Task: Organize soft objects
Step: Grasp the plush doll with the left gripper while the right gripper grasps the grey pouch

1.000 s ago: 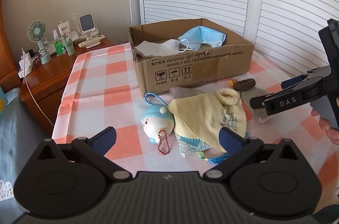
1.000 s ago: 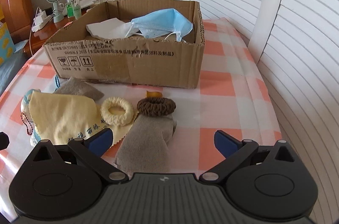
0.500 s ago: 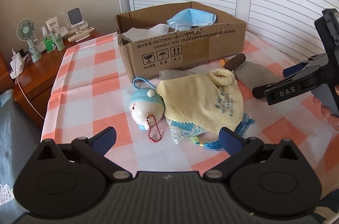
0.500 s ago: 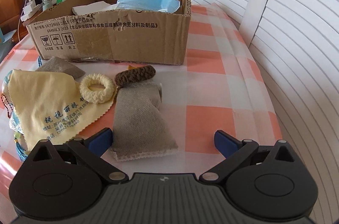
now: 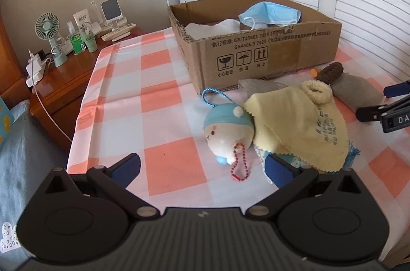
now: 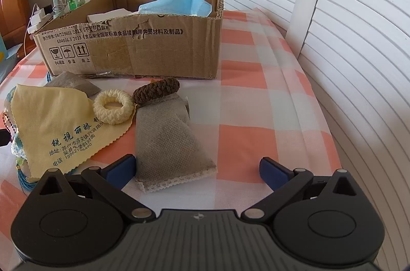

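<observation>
The left gripper (image 5: 202,169) hangs low over the near edge of the checked tablecloth (image 5: 159,96), its 2 blue-padded fingers (image 5: 126,168) spread wide with nothing between them. Just beyond its right finger lies a small plush doll (image 5: 228,132) with a light-blue cap, a red bead chain (image 5: 239,163) trailing from its chin and a blue cord loop (image 5: 212,98) behind its head. A yellow lens cloth (image 5: 297,124) printed with blue characters drapes over the doll's body.

The right gripper (image 6: 196,169) is likewise released, fingers wide apart, with the near end of a grey mesh sachet (image 6: 169,140) lying just beside its left finger (image 6: 120,169); whether they touch cannot be told. The sachet lies flat, pointing away toward the box. On its far end rests a brown crocheted scrunchie (image 6: 156,91). To its left, a cream crocheted scrunchie (image 6: 114,106) sits on the corner of the lens cloth (image 6: 56,127). A 2nd grey sachet (image 6: 70,84) pokes out from under the cloth, near the box wall.

Beyond these stands an open cardboard box (image 6: 133,50), touching none of the loose items that can be seen. Inside it lie a blue face mask (image 6: 176,5) and a folded white cloth (image 6: 107,14).

Farthest left, a wooden nightstand (image 5: 59,81) holds a small green desk fan (image 5: 48,36), bottles and chargers. White louvered doors (image 6: 358,40) close the background.
</observation>
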`<state>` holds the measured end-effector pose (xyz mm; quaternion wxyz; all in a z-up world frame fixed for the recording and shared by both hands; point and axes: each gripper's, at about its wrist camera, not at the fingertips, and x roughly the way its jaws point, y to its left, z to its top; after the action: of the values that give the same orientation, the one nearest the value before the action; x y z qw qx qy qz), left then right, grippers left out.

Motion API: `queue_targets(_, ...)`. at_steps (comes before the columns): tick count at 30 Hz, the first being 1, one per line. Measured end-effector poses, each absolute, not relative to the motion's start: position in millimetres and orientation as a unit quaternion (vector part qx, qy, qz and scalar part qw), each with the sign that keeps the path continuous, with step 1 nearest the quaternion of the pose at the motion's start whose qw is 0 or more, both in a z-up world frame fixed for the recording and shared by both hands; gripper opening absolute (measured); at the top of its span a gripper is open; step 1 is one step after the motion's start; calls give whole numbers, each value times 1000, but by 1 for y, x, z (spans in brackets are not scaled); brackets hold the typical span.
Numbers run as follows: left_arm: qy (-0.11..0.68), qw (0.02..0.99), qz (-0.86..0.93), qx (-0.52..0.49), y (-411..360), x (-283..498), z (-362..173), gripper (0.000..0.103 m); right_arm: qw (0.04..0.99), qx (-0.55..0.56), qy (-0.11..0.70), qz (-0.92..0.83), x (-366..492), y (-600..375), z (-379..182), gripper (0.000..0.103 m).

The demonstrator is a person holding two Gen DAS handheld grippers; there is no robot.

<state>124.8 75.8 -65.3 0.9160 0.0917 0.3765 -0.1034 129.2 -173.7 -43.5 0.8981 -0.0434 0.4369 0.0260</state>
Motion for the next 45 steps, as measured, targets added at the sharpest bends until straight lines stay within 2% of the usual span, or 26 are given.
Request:
queue_targets(8, 402, 906, -124, 43, 94, 136, -83, 103, 903, -49, 427, 30, 126, -173, -44, 103)
queue_targets(22, 381, 914, -131, 44, 96, 135, -86, 103, 904, -90, 416, 49, 148, -152, -43, 103)
queue_targets(24, 380, 914, -135, 46, 96, 137, -86, 103, 904, -96, 413, 50, 149, -150, -42, 99)
queue_targets(29, 380, 912, -145, 51, 95, 145, -86, 103, 906, -90, 408, 64, 142, -149, -37, 73)
queue_targets(31, 380, 911, -149, 53, 94, 148, -85, 102, 907, -84, 407, 68, 140, -151, -37, 67)
queue_targets(34, 378, 910, -159, 57, 92, 151, -83, 97, 908, -70, 408, 69, 137, -155, -37, 67)
queue_targets(38, 365, 913, -169, 64, 90, 152, -76, 82, 908, -72, 407, 68, 134, -154, -37, 67)
queue_targets(43, 346, 916, -189, 69, 85, 154, -67, 79, 907, -73, 408, 67, 135, -153, -37, 67)
queue_targets(45, 352, 913, -196, 71, 81, 157, -68, 62, 907, -77, 408, 66, 136, -152, -37, 67)
